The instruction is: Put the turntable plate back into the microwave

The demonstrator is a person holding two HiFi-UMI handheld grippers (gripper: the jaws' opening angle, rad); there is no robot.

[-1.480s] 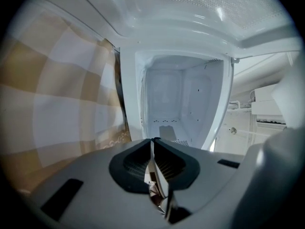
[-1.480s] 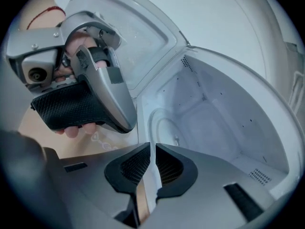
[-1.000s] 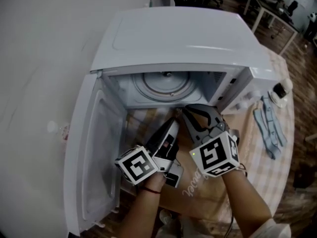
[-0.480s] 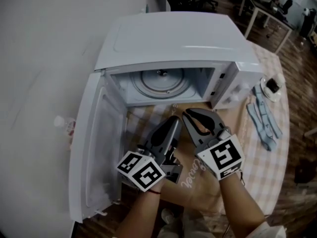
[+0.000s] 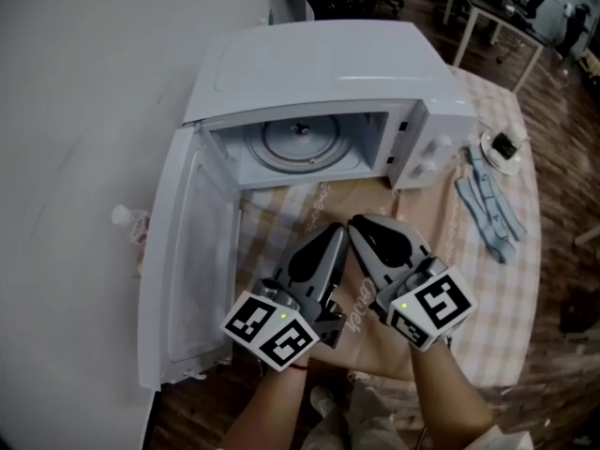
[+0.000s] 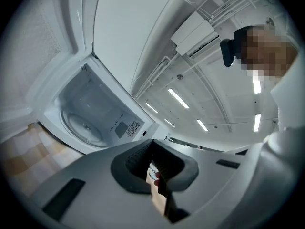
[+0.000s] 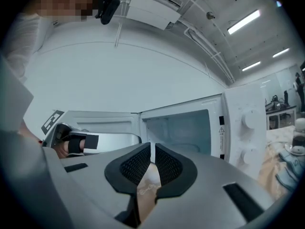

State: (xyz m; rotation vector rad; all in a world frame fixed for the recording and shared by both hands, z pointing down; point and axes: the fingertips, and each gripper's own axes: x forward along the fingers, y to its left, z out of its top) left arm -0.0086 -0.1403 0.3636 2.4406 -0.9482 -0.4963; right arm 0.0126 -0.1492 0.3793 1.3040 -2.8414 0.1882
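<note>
Head view shows one turntable plate (image 5: 298,143) lying flat inside the one microwave (image 5: 309,64), whose door (image 5: 187,251) hangs wide at left, so the job looks done. Two claws hover near, over the counter (image 5: 487,289): left claw (image 5: 336,232) and right claw (image 5: 361,225), both pinched together, empty.

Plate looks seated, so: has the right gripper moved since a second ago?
Yes. The right gripper has backed away from the microwave opening, toward the person.
</note>
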